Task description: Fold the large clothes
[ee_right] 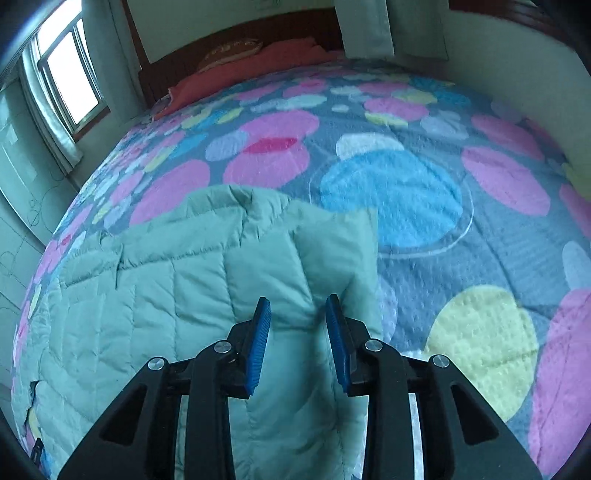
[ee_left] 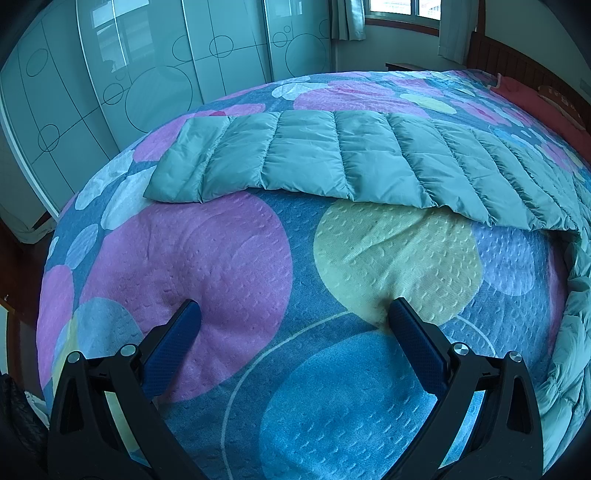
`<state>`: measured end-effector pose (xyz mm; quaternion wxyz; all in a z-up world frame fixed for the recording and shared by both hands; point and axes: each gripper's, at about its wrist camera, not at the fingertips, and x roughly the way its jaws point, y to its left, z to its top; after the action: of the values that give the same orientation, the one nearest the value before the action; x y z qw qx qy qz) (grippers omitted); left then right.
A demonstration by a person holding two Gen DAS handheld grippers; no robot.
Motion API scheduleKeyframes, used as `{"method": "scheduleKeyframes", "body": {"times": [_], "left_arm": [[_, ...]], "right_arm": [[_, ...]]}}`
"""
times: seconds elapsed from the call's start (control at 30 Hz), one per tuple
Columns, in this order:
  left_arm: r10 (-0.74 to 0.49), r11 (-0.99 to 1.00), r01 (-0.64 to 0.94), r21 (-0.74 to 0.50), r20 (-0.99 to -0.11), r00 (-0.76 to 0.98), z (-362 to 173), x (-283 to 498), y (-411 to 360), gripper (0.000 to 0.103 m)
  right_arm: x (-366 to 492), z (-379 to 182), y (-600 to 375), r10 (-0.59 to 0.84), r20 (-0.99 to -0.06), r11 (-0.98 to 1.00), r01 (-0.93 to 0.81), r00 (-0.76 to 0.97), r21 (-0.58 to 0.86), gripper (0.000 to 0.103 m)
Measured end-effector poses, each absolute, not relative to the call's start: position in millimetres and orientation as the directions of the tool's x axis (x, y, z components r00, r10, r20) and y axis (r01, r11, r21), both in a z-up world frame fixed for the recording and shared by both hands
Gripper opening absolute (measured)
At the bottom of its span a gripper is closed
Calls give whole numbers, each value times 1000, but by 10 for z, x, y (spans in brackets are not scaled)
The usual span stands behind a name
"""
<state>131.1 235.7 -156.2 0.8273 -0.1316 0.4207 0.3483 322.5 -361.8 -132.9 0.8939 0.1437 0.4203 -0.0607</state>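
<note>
A pale green quilted down jacket [ee_left: 332, 158] lies spread across the patterned bedspread [ee_left: 236, 258]. In the left wrist view it stretches from the middle to the right edge, well beyond my left gripper [ee_left: 294, 305]. That gripper is open wide, with both fingertips low over bare bedspread and nothing between them. In the right wrist view the jacket [ee_right: 147, 295] fills the lower left. A puffy fold of it [ee_right: 332, 240] rises toward my right gripper [ee_right: 298, 304], whose blue pads [ee_right: 263, 332] are shut on the bunched fabric.
The bed fills both views. Red pillows [ee_right: 240, 74] lie against a wooden headboard [ee_right: 236, 33]. A window [ee_right: 70, 74] with curtains is on one side. Glass wardrobe doors [ee_left: 147, 74] stand beyond the foot of the bed.
</note>
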Motion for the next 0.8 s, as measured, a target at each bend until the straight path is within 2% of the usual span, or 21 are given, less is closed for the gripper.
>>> {"method": "scheduleKeyframes", "body": {"times": [0.1, 0.27, 0.4, 0.43, 0.5, 0.53, 0.6, 0.8], "left_arm": [[465, 723, -687, 74, -788, 404, -1562, 1312, 2355, 101], [464, 723, -687, 74, -788, 404, -1562, 1313, 2360, 101], [467, 723, -687, 76, -787, 403, -1561, 1316, 2362, 101], [465, 723, -687, 74, -788, 404, -1562, 1315, 2360, 101], [464, 723, -687, 73, -788, 405, -1561, 1316, 2366, 101], [465, 723, -687, 74, -788, 404, -1560, 1319, 2367, 101], [465, 723, -687, 74, -788, 404, -1561, 1315, 2368, 101], [464, 723, -687, 72, -788, 405, -1563, 1314, 2362, 101]], "right_arm": [[3348, -1258, -3649, -20, -751, 954, 238, 660, 184, 37], [3638, -1666, -3736, -5, -816, 951, 256, 578, 176, 37], [3528, -1501, -3644, -28, -810, 952, 263, 586, 158, 37], [3445, -1432, -3590, -18, -801, 954, 251, 598, 166, 39], [3240, -1313, -3441, -9, -781, 961, 221, 624, 166, 67], [3118, -1271, -3361, -5, -766, 964, 208, 643, 168, 70], [2914, -1257, -3212, 10, -751, 970, 177, 661, 169, 71], [2767, -1493, -2919, 27, -785, 978, 147, 619, 150, 71]]}}
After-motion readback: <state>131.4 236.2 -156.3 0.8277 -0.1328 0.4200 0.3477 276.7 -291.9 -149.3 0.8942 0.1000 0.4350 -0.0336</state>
